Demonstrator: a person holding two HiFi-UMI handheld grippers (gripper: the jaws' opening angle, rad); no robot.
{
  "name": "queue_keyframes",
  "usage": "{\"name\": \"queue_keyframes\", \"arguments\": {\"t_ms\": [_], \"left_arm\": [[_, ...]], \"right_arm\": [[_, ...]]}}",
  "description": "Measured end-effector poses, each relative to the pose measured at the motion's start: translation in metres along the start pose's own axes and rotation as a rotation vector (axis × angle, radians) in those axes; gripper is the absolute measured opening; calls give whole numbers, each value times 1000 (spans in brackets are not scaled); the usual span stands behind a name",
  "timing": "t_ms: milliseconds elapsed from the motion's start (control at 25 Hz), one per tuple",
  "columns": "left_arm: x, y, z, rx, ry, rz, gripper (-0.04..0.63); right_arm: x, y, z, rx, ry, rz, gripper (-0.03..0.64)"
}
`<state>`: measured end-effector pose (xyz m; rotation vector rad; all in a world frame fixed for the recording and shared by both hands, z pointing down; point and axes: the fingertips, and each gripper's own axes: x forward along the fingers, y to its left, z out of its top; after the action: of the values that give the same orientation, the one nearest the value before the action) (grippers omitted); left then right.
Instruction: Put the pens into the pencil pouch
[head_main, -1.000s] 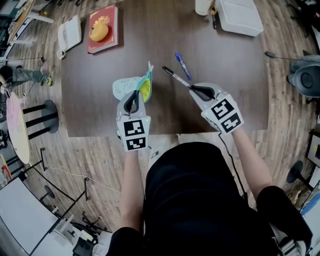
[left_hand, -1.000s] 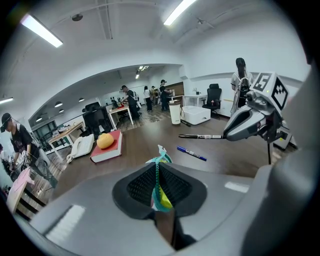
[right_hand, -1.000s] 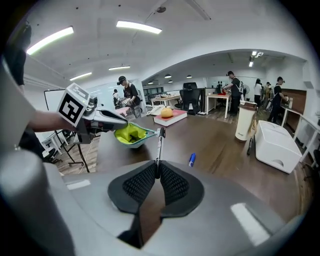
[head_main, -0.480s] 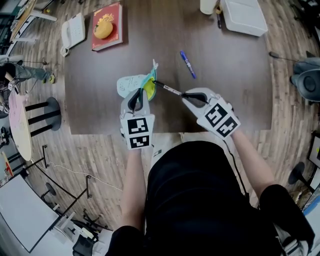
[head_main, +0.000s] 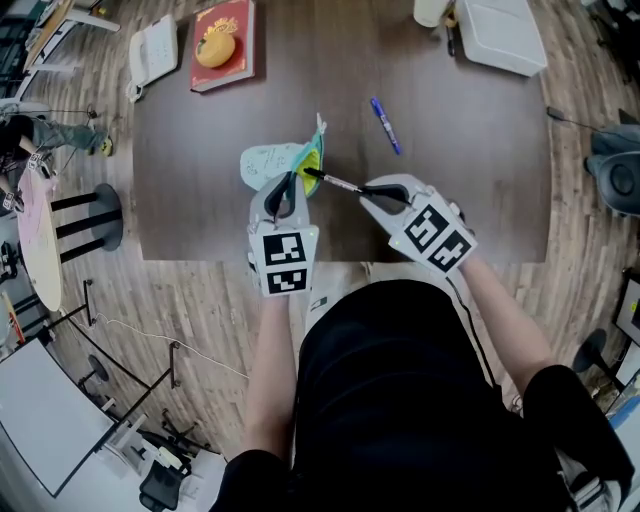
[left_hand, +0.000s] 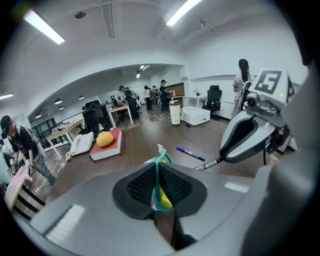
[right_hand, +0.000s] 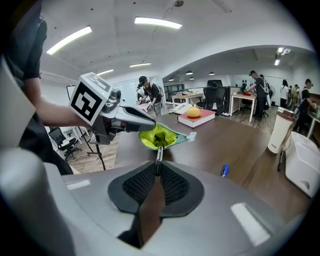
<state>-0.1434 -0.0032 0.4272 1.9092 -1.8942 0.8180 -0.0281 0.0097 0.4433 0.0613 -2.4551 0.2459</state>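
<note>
Left gripper (head_main: 283, 187): I'm clamped on the pouch (right_hand: 159, 136) edge, mouth open.
Right gripper (right_hand: 157, 172): I pinch the pen (head_main: 335, 182) by its tail.
Pen axis: straight out from my right jaws, tip at the pouch mouth just ahead.

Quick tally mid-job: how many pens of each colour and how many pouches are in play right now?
Teal fabric pouch with yellow-green lining: 1, edge held by the left gripper.
Slim black pen: 1, in the right gripper, tip at the pouch's mouth.
Blue pen: 1, lying on the brown table.
Total: 3.
</note>
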Motion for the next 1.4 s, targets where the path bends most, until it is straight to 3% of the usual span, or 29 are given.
{"name": "queue_keyframes", "arguments": {"t_ms": [1400], "left_arm": [[-11,7,-2,-47,-12,6,17]], "right_arm": [[59,-1,48,15,-87,14,41]]}}
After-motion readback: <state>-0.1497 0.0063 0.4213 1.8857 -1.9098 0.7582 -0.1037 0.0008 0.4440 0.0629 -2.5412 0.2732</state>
